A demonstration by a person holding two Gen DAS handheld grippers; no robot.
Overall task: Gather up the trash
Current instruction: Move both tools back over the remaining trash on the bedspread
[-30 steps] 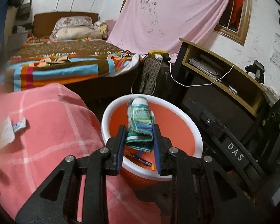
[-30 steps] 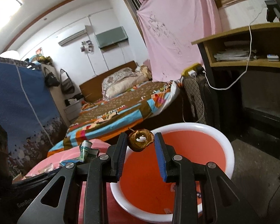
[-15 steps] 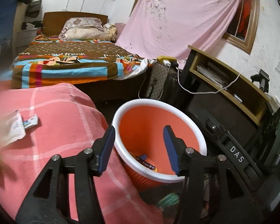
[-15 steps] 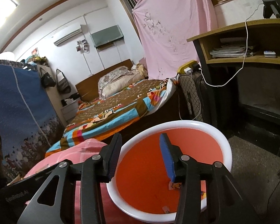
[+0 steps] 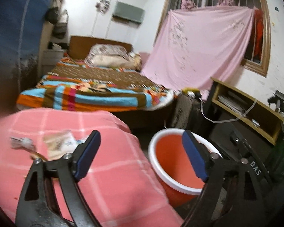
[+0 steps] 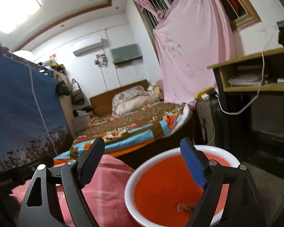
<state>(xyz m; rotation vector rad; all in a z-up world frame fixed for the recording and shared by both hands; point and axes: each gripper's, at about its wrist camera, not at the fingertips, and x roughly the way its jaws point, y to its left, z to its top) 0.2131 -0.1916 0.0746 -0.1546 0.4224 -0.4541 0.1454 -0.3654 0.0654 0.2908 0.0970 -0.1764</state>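
While scraps of litter (image 5: 60, 144) lie on the pink checked cloth (image 5: 111, 151), the orange bin (image 5: 172, 158) with its white rim stands just beside that cloth's edge, on the side toward the dark desk (image 5: 246, 109). Taking the bin as the landmark: a few small bits of rubbish (image 6: 183, 207) sit at its bottom in the right wrist view, and the remaining litter, a pale crumpled wrapper and a small white-and-blue packet (image 5: 21, 141), lies well apart from it across the cloth. Motion blur hides what those pieces are exactly.

Both tongs are spread wide and hold nothing. The left gripper (image 5: 140, 155) hangs over the cloth's edge with one finger in front of the bin; the right gripper (image 6: 142, 162) hangs just above the bin's near rim.

The step in hand looks like going back for the next piece. To do it well, I would bring the left gripper across to the wrapper with its jaws kept wide, lower it until the pads straddle the paper, and close low enough to catch the wrapper without pinching a fold of cloth. A light, flat scrap may slip, so grip a crumpled ridge.

Beyond the bin lie a bed with a striped blanket (image 5: 96, 94) and a pink sheet (image 5: 195, 47) hung across the window.
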